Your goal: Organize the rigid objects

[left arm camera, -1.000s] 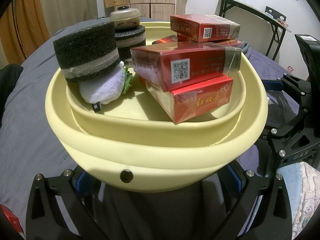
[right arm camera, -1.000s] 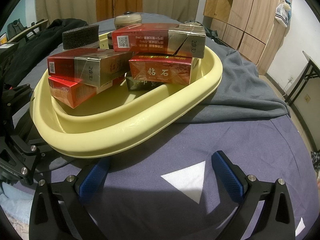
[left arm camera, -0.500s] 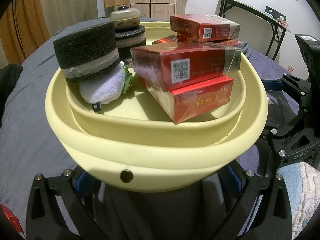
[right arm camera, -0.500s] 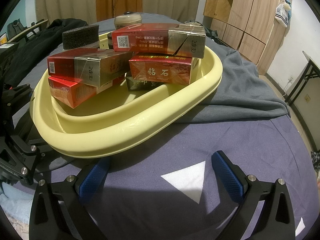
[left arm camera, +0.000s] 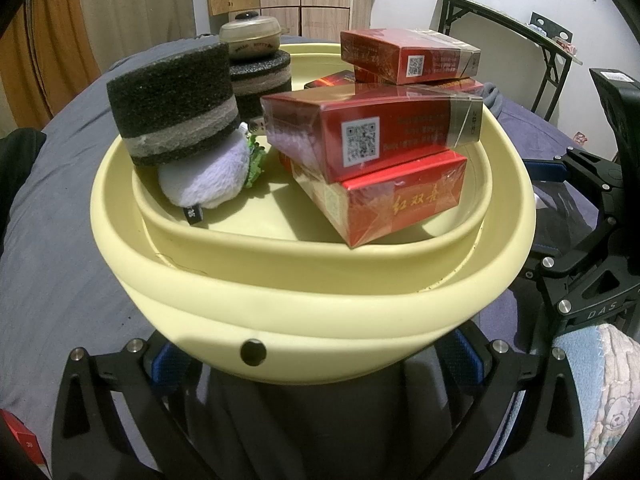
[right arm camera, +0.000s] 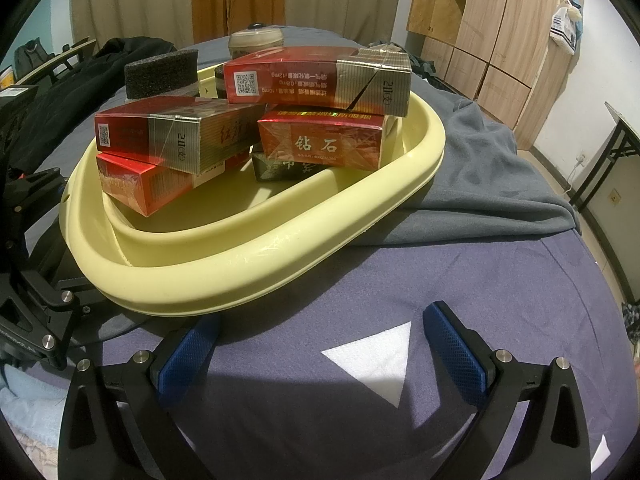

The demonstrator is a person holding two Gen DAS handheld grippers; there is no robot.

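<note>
Red boxes (left arm camera: pixel 372 140) lie stacked in the yellow basin (left arm camera: pixel 312 304) on the bed (right arm camera: pixel 400 280), unmoved since a second ago. I keep my left gripper (left arm camera: pixel 316 364) and right gripper (right arm camera: pixel 320 344) wide and empty; sorting looks finished.

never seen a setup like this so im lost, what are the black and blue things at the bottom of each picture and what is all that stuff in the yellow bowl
Those are handheld tongs, one in each of a person's hands, with a wide-angle camera on each looking along its two blue-padded fingers. One picture comes from the left tongs, the other from the right tongs.

Both look at a yellow basin on a bed with a grey blanket. In it are stacked red cigarette boxes, two black foam rolls, a small white plush toy and a little lidded pot.

The left tongs are spread under the basin's near edge; I cannot tell whether they touch it. The right tongs are open and hold nothing, above the purple sheet.
</note>
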